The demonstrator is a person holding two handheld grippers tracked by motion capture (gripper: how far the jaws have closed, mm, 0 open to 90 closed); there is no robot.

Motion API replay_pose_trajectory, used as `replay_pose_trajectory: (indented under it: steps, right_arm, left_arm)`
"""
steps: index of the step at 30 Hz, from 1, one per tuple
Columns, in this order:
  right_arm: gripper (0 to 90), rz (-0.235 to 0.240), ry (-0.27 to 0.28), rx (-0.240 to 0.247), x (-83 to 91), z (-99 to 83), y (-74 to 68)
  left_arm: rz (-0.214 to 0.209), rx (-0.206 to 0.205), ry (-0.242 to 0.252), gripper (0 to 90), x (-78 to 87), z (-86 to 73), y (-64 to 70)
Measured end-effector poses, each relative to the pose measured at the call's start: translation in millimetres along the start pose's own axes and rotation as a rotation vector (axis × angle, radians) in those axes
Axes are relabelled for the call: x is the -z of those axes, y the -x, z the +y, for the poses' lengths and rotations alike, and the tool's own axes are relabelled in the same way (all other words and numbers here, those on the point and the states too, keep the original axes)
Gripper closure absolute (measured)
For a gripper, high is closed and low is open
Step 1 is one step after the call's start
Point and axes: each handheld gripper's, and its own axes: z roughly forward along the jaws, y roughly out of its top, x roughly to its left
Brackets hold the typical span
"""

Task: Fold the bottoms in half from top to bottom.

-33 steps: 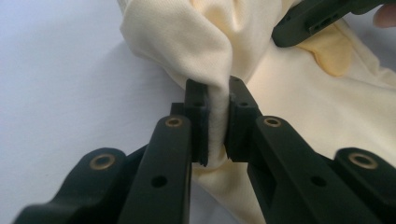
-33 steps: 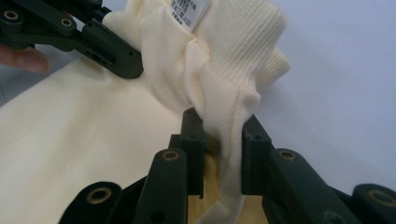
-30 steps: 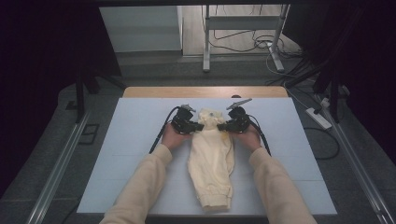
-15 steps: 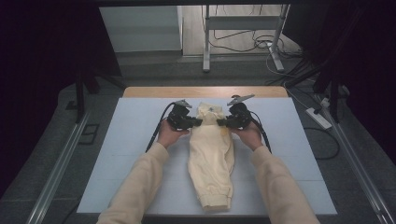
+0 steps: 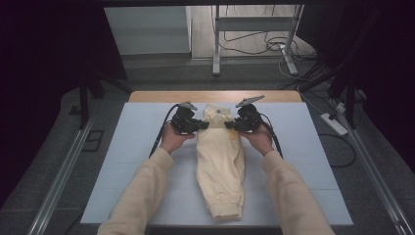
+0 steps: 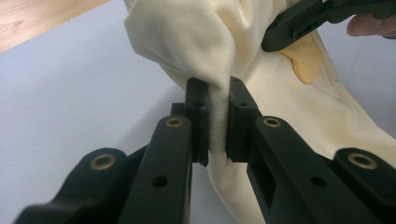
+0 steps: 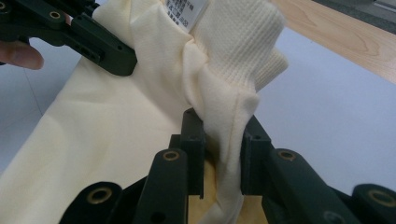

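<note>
Centre frame on the mat (image 5: 122, 161), the garment (image 5: 220, 166) is pinched at its top by left gripper (image 5: 199, 126) and right gripper (image 5: 233, 125), whose shallow bites may slip if pulled unevenly

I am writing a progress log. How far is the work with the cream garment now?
Done: the cream garment lies as a narrow strip on the white mat. In hand: the left gripper and right gripper each pinch its far end. Left, probably: folding that end toward the cuffed near end.
</note>
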Motion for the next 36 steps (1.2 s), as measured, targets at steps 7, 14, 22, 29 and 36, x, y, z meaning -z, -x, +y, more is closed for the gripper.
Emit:
replay_pose_trajectory:
  steps: [7, 14, 22, 29, 36]
  right_arm:
    - [75.1, -0.003, 0.006, -0.002, -0.7, 0.2, -0.1]
    - [75.1, -0.003, 0.013, -0.004, -1.1, 0.2, 0.7]
    - [75.2, -0.011, 0.079, 0.006, 8.0, 20.8, -0.3]
    - [75.2, -0.019, 0.065, 0.012, 6.1, 22.9, -2.6]
    - [75.1, -0.02, 0.056, 0.001, 4.2, 18.0, -0.2]
  left_arm:
    - [0.0, 0.003, 0.005, 81.2, 0.3, -0.1, -1.3]
    - [0.0, -0.001, 0.005, 81.2, 1.6, 1.9, -2.8]
    - [0.034, -0.026, 0.042, 81.3, 24.4, 22.4, -6.2]
    - [0.034, -0.02, 0.03, 81.3, 21.7, 18.2, -6.7]
    - [0.028, -0.02, 0.023, 81.3, 17.3, 19.1, -8.1]
